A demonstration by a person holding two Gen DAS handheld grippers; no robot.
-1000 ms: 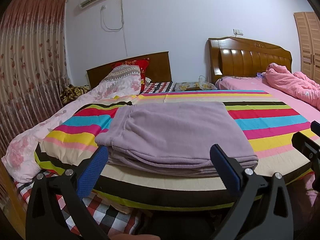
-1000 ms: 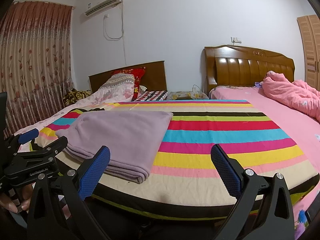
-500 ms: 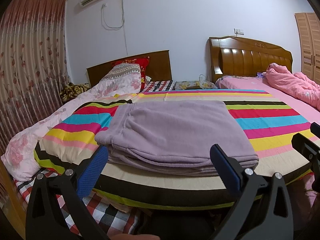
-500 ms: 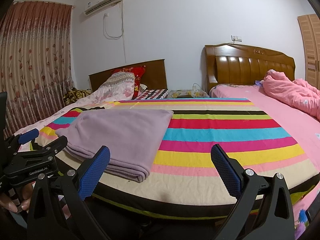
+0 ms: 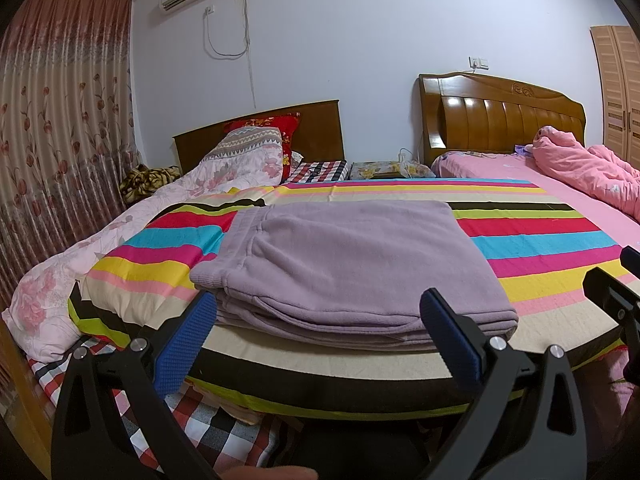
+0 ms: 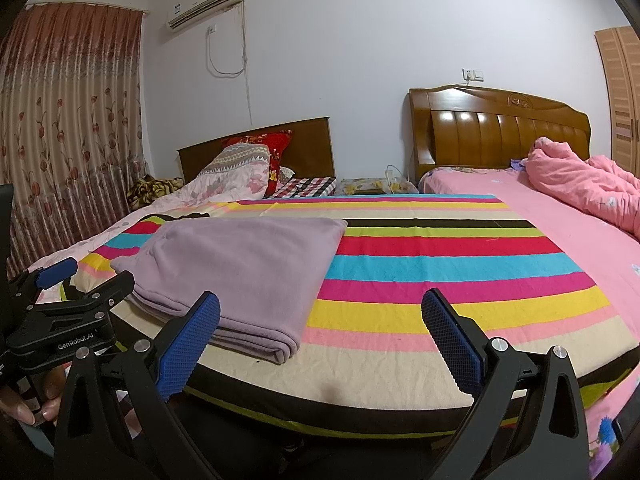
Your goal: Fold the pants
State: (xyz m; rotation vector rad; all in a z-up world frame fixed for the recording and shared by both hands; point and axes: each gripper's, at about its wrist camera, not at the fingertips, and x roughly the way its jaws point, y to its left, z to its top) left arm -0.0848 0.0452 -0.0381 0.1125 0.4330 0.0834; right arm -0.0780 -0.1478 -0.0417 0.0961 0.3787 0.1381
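Note:
The lilac pants (image 5: pixel 352 264) lie folded in a flat stack on the striped sheet (image 5: pixel 540 248), near the bed's front edge. My left gripper (image 5: pixel 320 340) hangs open just in front of the stack, touching nothing. In the right wrist view the same pants (image 6: pixel 244 264) lie at the left. My right gripper (image 6: pixel 320 340) is open over the bare striped sheet (image 6: pixel 440 264), to the right of the pants. The left gripper (image 6: pixel 60 304) also shows at that view's left edge, held by a hand (image 6: pixel 24 404).
A floral quilt (image 5: pixel 72 264) and pillows (image 5: pixel 256 148) lie left of the striped sheet. A crumpled pink duvet (image 5: pixel 588 176) lies on the pink bed at the right. Two wooden headboards (image 5: pixel 500 120) stand against the back wall. A curtain (image 5: pixel 52 140) hangs at the left.
Both views have drifted slightly lower and back from the bed. The pants have not moved and both grippers stay open.

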